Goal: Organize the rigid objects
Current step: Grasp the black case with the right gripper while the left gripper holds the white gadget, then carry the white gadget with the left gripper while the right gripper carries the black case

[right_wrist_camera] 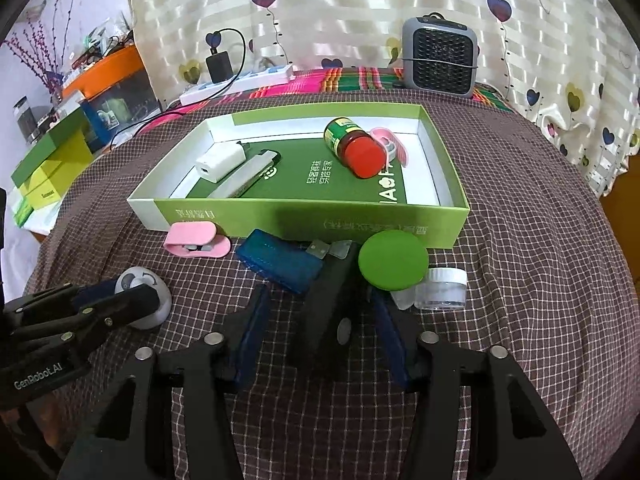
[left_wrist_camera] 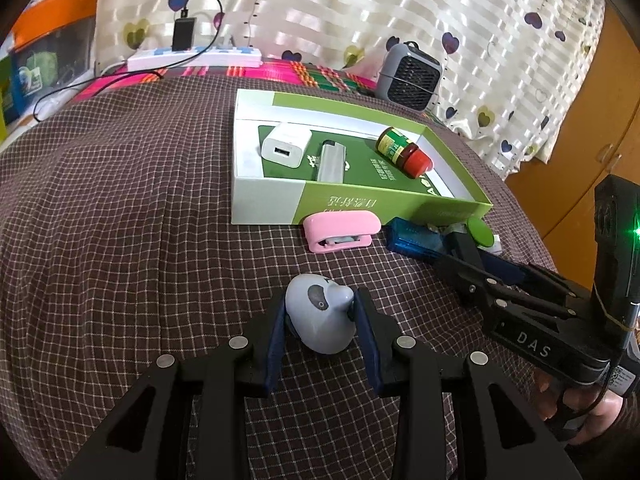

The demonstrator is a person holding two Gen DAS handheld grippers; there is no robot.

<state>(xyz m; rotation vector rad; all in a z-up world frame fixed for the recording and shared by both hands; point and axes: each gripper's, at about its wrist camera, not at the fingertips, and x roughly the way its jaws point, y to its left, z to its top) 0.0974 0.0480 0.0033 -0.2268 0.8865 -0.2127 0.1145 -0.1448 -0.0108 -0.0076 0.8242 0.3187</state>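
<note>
A green-and-white box (left_wrist_camera: 400,200) (right_wrist_camera: 304,216) lies open on the checked cloth, holding a white charger (left_wrist_camera: 286,145) (right_wrist_camera: 220,162), a silver lighter (left_wrist_camera: 331,160) (right_wrist_camera: 244,178), a red-capped bottle (left_wrist_camera: 404,152) (right_wrist_camera: 354,148) and a pink object (right_wrist_camera: 390,146). My left gripper (left_wrist_camera: 320,316) is closed around a grey egg-shaped gadget (left_wrist_camera: 320,312) (right_wrist_camera: 144,300). My right gripper (right_wrist_camera: 316,316) (left_wrist_camera: 464,252) is open around a black clip-like object (right_wrist_camera: 324,320). In front of the box lie a pink stapler (left_wrist_camera: 340,230) (right_wrist_camera: 196,240), a blue case (left_wrist_camera: 416,238) (right_wrist_camera: 280,264), a green disc (right_wrist_camera: 392,260) (left_wrist_camera: 480,232) and a clear jar (right_wrist_camera: 440,288).
A grey fan heater (left_wrist_camera: 410,76) (right_wrist_camera: 438,58) stands behind the box. A power strip (left_wrist_camera: 192,58) (right_wrist_camera: 236,84) with a black plug lies at the back left. Stacked green boxes (right_wrist_camera: 48,172) sit off the table's left edge. A curtain hangs behind.
</note>
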